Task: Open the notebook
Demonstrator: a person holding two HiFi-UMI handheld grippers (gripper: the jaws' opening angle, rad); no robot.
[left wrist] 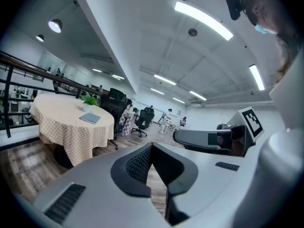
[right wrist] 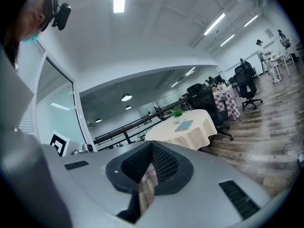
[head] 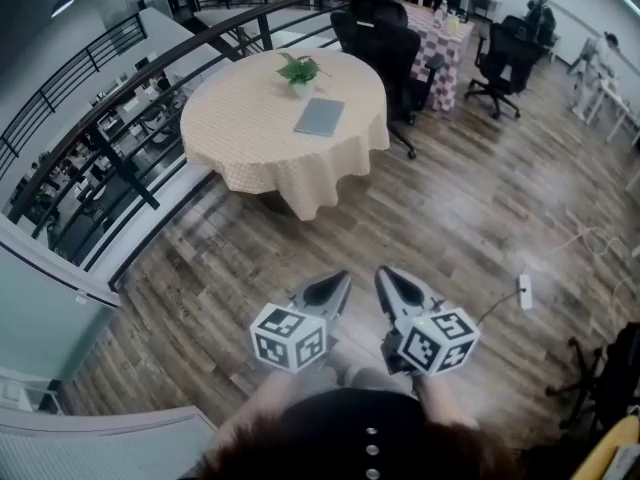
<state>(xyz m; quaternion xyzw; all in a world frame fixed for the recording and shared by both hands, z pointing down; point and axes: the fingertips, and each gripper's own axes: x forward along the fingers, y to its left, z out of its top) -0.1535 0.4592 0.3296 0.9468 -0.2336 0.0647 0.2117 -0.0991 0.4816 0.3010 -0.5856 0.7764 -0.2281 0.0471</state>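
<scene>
A grey-blue notebook lies closed on a round table with a checked cloth, beside a small potted plant. The table stands well ahead of me across the wood floor. Both grippers are held low near my body, far from the notebook. My left gripper is shut and empty, as is my right gripper next to it. The left gripper view shows the notebook beyond its closed jaw tips. From the right gripper, the notebook is seen far off.
Black office chairs stand behind the table, with another checked table further back. A dark railing runs along the left over a drop. A white power strip and its cable lie on the floor at right.
</scene>
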